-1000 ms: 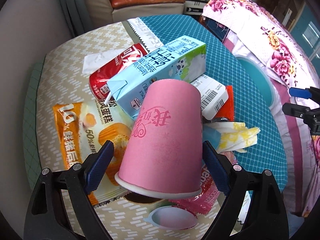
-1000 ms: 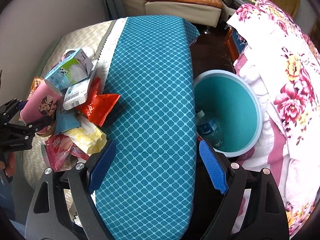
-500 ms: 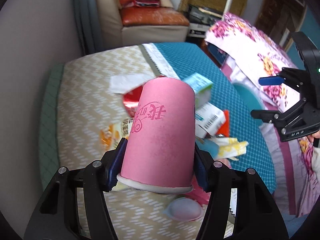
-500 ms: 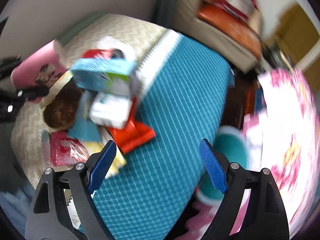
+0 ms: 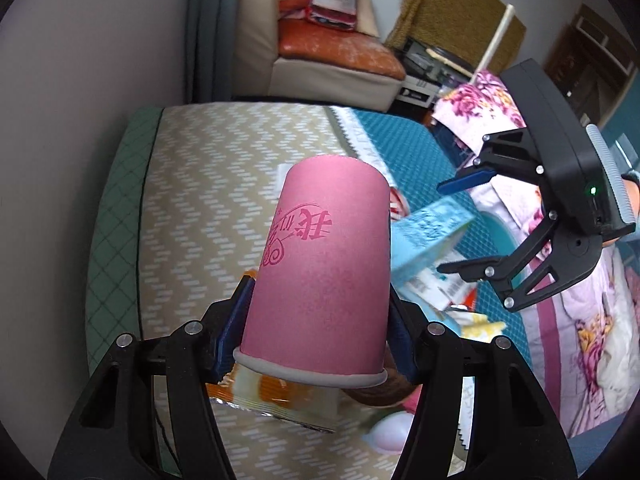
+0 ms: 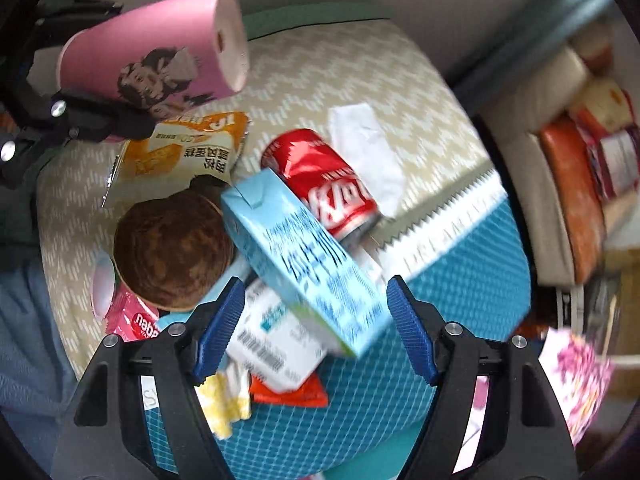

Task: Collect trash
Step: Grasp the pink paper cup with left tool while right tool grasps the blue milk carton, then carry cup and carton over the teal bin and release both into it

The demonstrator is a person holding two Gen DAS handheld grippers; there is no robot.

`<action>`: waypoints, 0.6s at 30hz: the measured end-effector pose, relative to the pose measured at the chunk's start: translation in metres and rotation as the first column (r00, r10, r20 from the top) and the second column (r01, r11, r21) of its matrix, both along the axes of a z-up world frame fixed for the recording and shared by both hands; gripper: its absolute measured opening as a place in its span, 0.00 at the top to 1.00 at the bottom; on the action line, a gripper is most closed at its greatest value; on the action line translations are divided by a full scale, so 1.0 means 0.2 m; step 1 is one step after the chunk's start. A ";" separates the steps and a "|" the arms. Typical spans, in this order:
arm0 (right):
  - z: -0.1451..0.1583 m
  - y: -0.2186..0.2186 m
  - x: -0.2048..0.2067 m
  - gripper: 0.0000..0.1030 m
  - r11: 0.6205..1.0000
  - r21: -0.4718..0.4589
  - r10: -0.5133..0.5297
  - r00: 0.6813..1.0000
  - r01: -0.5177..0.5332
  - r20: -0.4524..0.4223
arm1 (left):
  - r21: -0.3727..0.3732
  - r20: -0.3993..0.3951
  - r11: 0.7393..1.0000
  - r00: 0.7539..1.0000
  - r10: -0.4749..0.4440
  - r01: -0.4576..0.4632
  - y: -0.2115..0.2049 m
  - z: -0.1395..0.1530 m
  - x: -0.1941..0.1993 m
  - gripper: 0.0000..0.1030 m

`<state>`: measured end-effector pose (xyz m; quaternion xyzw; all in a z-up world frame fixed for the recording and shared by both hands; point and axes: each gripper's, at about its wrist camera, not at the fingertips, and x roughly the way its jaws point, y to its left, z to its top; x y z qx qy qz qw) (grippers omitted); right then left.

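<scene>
My left gripper (image 5: 320, 320) is shut on a pink paper cup (image 5: 324, 264), held lifted above the table; the cup also shows in the right wrist view (image 6: 152, 52). My right gripper (image 6: 312, 316) is open and hovers over a light blue milk carton (image 6: 300, 256), which lies between its fingers on the trash pile. The right gripper also shows in the left wrist view (image 5: 460, 224), above the carton (image 5: 428, 228). Around the carton lie a red can (image 6: 324, 180), an orange snack wrapper (image 6: 180, 152), a brown round lid (image 6: 172, 248) and a white barcoded box (image 6: 272, 344).
A pink wrapper (image 6: 136, 320), yellow paper (image 6: 224, 400), a red wrapper (image 6: 292, 396) and a white tissue (image 6: 364, 148) lie on the table, which has beige (image 5: 200, 200) and teal (image 6: 440, 300) cloths. A sofa (image 5: 332, 64) stands behind. A floral cloth (image 5: 580, 340) lies at the right.
My left gripper has lifted the pink cup higher off the pile. My right gripper has swung from the teal bin side over to the trash pile and now straddles the blue carton.
</scene>
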<state>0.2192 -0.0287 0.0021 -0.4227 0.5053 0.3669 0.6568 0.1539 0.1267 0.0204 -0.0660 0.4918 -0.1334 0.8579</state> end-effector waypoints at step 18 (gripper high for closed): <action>-0.02 -0.07 -0.08 0.66 0.998 0.063 -0.016 0.997 0.021 -0.075 | 0.008 -0.045 0.999 0.998 0.032 -0.032 -0.01 -0.08 0.00 0.40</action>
